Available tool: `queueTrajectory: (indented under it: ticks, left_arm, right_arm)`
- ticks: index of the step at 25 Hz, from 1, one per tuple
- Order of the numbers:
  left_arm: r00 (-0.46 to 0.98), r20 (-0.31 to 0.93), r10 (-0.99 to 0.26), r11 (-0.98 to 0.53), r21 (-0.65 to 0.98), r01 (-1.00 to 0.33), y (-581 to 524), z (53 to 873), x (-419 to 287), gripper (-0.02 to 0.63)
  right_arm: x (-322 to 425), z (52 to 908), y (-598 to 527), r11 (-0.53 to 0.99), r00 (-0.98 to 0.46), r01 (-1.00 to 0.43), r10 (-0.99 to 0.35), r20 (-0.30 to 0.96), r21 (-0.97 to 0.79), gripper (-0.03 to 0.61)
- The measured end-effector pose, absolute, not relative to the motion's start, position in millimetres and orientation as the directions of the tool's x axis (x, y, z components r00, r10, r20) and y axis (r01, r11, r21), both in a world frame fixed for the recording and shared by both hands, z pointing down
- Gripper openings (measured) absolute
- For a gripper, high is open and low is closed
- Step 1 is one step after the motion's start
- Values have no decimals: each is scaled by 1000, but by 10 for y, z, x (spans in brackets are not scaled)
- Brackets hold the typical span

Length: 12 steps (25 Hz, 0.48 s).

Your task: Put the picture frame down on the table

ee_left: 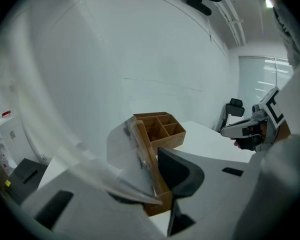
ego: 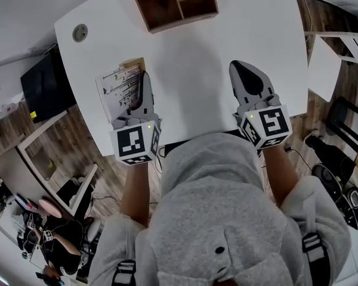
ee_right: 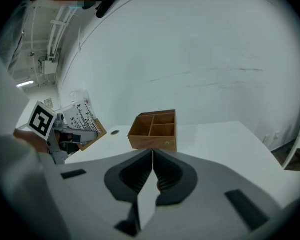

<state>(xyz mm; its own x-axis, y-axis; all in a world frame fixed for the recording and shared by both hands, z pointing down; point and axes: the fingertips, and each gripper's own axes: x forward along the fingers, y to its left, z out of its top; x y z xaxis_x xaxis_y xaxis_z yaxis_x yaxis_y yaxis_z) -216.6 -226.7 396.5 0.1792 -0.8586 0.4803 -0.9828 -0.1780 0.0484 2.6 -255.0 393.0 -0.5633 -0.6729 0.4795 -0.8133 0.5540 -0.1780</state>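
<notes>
A white table (ego: 197, 58) fills most of the head view. Below it, the person in a grey hooded top (ego: 221, 219) bends over its near edge, with one gripper in each hand.

At the far side of the table stands a wooden box (ego: 174, 2) with open compartments. It shows also in the left gripper view (ee_left: 162, 129) and in the right gripper view (ee_right: 154, 130).

The picture frame (ego: 122, 82) is over the left part of the table, well apart from the box. It has a wooden border and a white sheet with small dark marks. In the right gripper view the frame (ee_right: 82, 116) is tilted, with the printed side facing up and toward the person. Its low corner is close to the table top, but I cannot tell if it touches.

The left gripper (ego: 144, 76) holds the frame at its right edge. In its own view the jaws (ee_left: 145, 174) are a little apart and press on the frame (ee_left: 135, 164), which is seen almost from the edge. The left jaw is mostly hidden behind it.

The right gripper (ego: 238, 64) is over the right part of the table, well apart from the frame. Its jaws (ee_right: 152, 156) are together, with nothing between them.

A small round cable hole (ego: 79, 33) is near the far left corner of the table.
</notes>
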Motion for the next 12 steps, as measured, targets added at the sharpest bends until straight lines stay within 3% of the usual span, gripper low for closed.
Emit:
queueTrajectory:
  ticks: [12]
  left_arm:
    - [159,524,-837,-149,62,-987,-2383,4424,-2303,97]
  right_arm:
    - [-135,4331,-2619,552,-567,-809,-639,520,-203,26]
